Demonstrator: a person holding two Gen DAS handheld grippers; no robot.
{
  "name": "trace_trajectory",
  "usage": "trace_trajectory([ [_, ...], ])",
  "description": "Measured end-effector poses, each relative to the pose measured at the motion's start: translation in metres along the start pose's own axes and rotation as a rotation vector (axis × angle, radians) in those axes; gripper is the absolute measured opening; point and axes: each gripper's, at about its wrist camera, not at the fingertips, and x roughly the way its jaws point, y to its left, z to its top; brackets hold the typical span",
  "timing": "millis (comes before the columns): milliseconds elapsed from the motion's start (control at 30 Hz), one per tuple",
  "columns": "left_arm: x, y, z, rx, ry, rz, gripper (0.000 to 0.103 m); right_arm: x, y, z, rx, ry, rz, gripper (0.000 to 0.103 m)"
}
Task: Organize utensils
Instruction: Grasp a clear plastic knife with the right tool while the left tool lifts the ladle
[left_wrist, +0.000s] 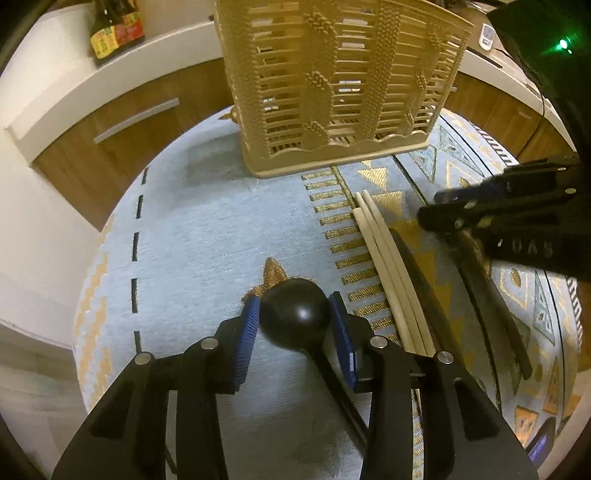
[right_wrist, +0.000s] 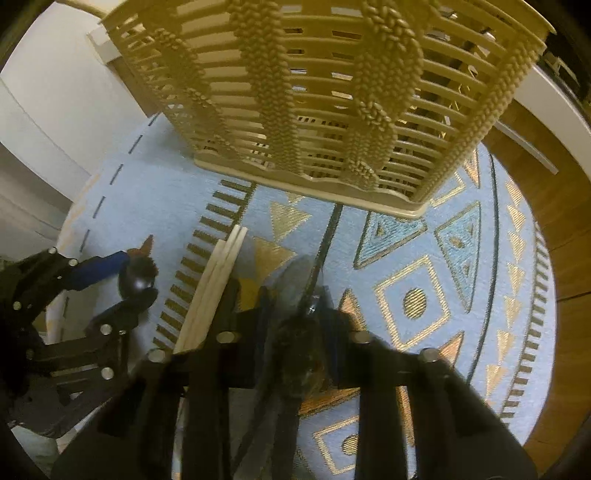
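My left gripper (left_wrist: 293, 312) is shut on the bowl of a black spoon (left_wrist: 295, 312), its handle running back under the fingers; it also shows in the right wrist view (right_wrist: 135, 282). My right gripper (right_wrist: 295, 306) is shut on a dark utensil (right_wrist: 299, 291) with a shiny blade end, low over the cloth; it shows from the left wrist view (left_wrist: 476, 210). A tan slatted utensil basket (left_wrist: 332, 85) (right_wrist: 325, 96) stands ahead. Cream chopsticks (left_wrist: 388, 273) (right_wrist: 218, 280) and dark utensils (left_wrist: 487, 295) lie between the grippers.
The round table carries a light blue cloth with gold patterns (left_wrist: 207, 229) (right_wrist: 424, 266). Wooden cabinets with a white counter (left_wrist: 122, 107) curve behind. A dark sauce bottle (left_wrist: 114, 27) stands on the counter at far left.
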Motion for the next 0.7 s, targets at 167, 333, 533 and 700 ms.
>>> trace_trajectory([
  [167,-0.008,0.005,-0.009,-0.054,-0.046,-0.062,0.036,-0.013,-0.003,-0.012,-0.009,-0.035,0.025,0.006],
  [333,-0.022,0.014,-0.012,-0.107,-0.111,-0.117,0.036,-0.037,-0.014,-0.025,0.01,-0.08,0.088,0.006],
  [533,-0.056,0.017,-0.016,-0.132,-0.234,-0.184,0.036,-0.079,-0.023,-0.037,0.011,-0.187,0.172,0.006],
  [700,-0.101,0.005,-0.011,-0.104,-0.383,-0.149,0.036,-0.122,-0.029,-0.043,0.007,-0.303,0.252,0.006],
])
